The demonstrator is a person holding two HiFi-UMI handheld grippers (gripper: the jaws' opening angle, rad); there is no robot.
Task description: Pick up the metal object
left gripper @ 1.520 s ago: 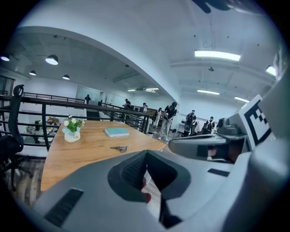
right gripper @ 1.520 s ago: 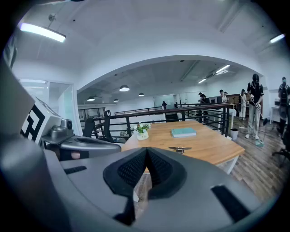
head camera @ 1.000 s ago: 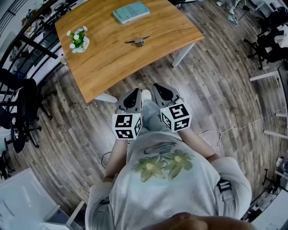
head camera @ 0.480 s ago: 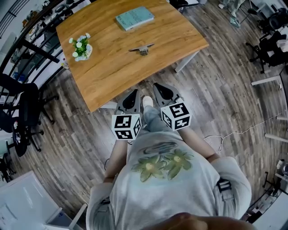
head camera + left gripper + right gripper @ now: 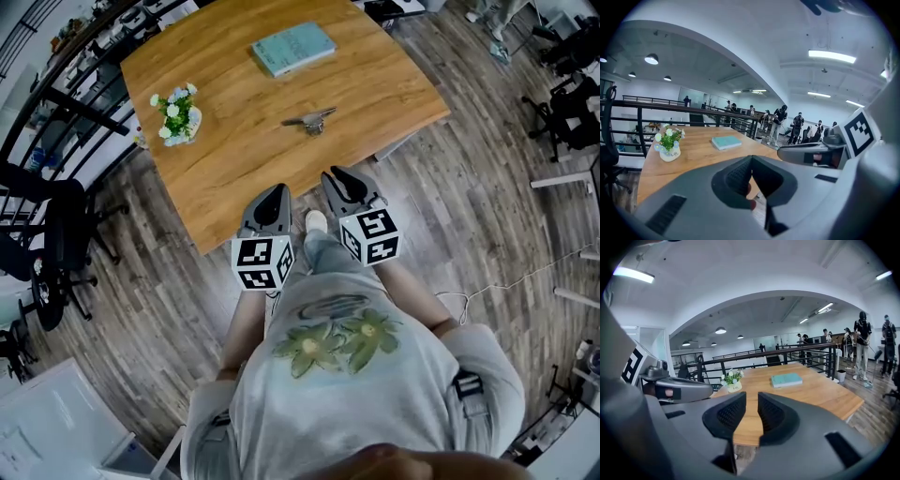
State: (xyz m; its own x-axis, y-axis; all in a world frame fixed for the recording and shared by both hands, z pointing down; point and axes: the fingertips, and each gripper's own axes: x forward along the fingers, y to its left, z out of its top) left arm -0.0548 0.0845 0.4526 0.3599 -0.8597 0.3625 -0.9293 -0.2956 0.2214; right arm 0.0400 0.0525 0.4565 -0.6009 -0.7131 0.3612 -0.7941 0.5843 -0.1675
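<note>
One metal object point(image 5: 309, 120), one book point(image 5: 293, 48), one flower pot point(image 5: 178, 114) on table point(image 5: 375, 84).

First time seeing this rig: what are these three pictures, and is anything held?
No robot: a person holds a grey two-jaw gripper in each hand. One picture looks down from the person's head; the other two ride on the grippers, looking along their jaws. The left gripper is shut and empty; the right gripper is opening its jaws, nothing between them. The wooden table ahead carries a teal book, a pot of flowers and the metal object, untouched.
</note>
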